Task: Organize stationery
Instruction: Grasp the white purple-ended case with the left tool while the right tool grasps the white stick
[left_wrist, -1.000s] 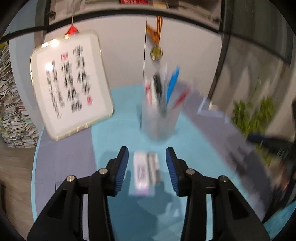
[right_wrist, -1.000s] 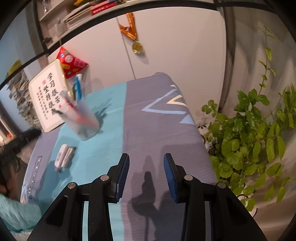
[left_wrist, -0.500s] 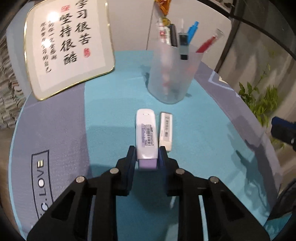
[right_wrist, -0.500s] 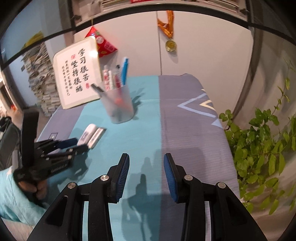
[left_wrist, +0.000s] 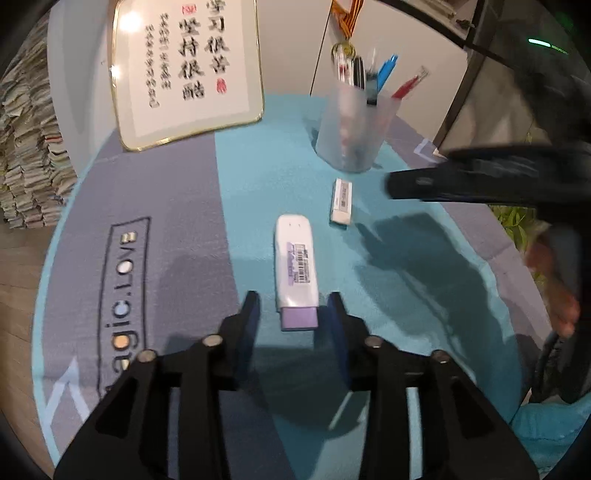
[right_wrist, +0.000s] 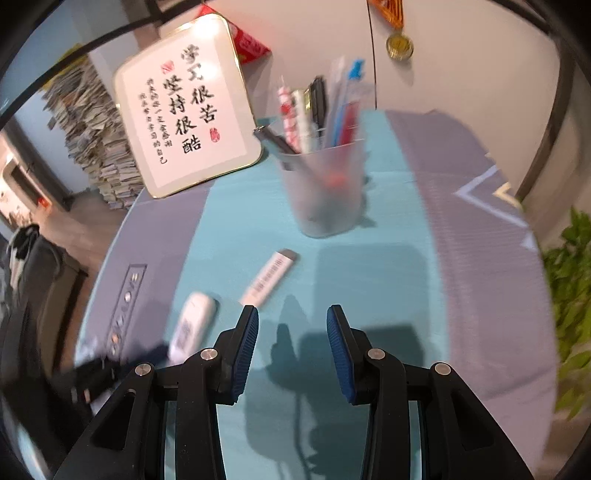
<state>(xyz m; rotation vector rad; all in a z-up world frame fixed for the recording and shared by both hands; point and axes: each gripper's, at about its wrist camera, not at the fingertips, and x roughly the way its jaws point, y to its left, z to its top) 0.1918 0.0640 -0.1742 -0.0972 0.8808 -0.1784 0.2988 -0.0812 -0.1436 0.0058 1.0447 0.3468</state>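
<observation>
- While your left gripper sits low over the teal mat, its jaws are spread and straddle the near, purple end of the white correction-tape case; a gap shows on the left side, contact on the right side can't be judged.
- Case lies flat on the mat, long axis running near to far, barcode label up.
- White eraser lies flat just past the case and to its right, apart from it, near the base of the pen cup.
- Frosted pen cup stands upright at the far side, holding blue, red and black pens.
- Your right gripper hovers above the mat with jaws parted, nothing between them.
- From the right wrist view the eraser is just past the left fingertip, the case further left, the cup far centre.
- Framed calligraphy board leans at far left of the mat.
- Medal hangs on the wall behind the cup.
- Green plant is off the right edge of the mat.
</observation>
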